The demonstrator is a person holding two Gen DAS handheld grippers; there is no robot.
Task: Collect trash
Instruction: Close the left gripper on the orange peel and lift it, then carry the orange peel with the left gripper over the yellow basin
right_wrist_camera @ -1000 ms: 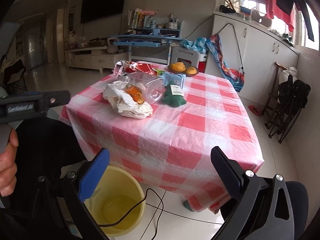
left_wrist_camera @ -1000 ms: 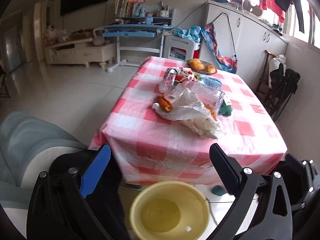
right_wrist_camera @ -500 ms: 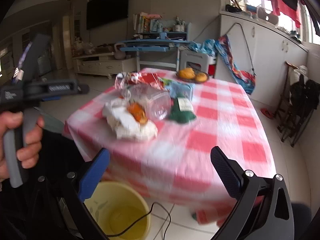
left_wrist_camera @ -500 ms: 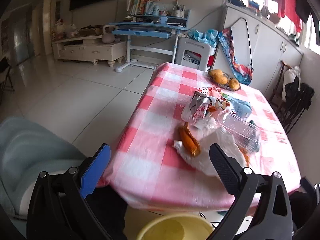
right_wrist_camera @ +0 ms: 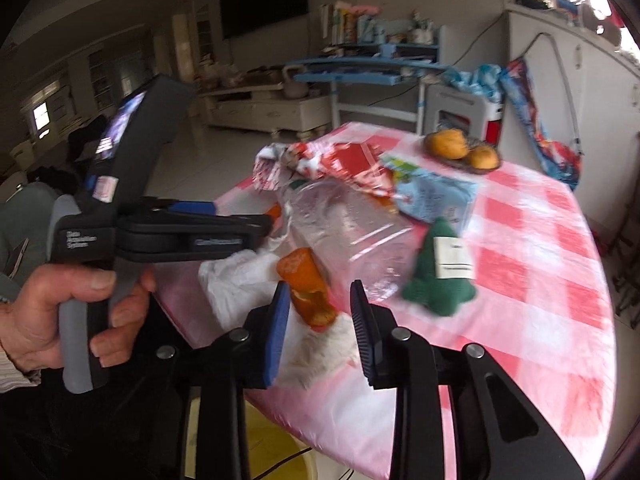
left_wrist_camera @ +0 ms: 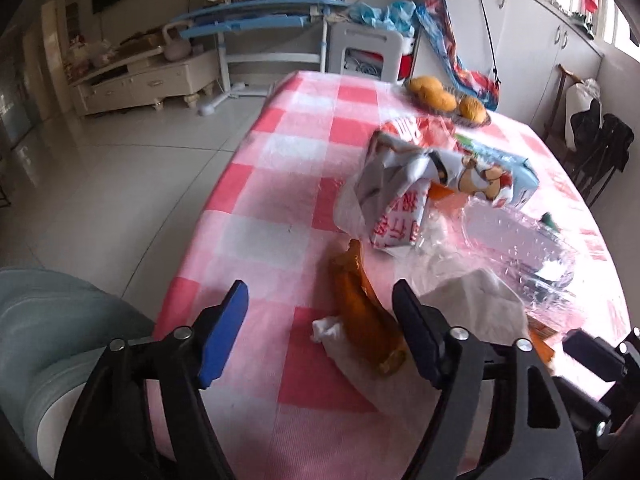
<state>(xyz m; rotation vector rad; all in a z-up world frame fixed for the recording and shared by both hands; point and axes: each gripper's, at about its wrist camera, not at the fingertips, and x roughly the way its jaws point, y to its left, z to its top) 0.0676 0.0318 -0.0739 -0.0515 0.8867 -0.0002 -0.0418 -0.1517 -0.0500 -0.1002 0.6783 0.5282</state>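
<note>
Your left gripper (left_wrist_camera: 320, 312) hangs over the near edge of the worktop (left_wrist_camera: 280, 184) with its jaws partly open and just narrowed, gripping nothing; the orange wrapper (left_wrist_camera: 364, 320) lies on the white plastic bag (left_wrist_camera: 472, 304) just inside the right-hand jaw, not touched that I can see. Beyond those jaws sit the crumpled red-and-white packet (left_wrist_camera: 400, 184), the blue carton (left_wrist_camera: 500, 172) and the clear plastic bottle (left_wrist_camera: 520, 240). Your right gripper (right_wrist_camera: 320, 304) has just pulled its jaws in to a narrow gap, still empty, and the same orange wrapper (right_wrist_camera: 308, 288) lies on the bag directly ahead of and between them, short of the pads. The green knitted toy (right_wrist_camera: 436, 284) lies to the right of the right jaw. Your left hand (right_wrist_camera: 60, 312) holds the other gripper's handle left of these jaws. The yellow bucket (right_wrist_camera: 272, 448) stands below them, under the worktop edge.
</note>
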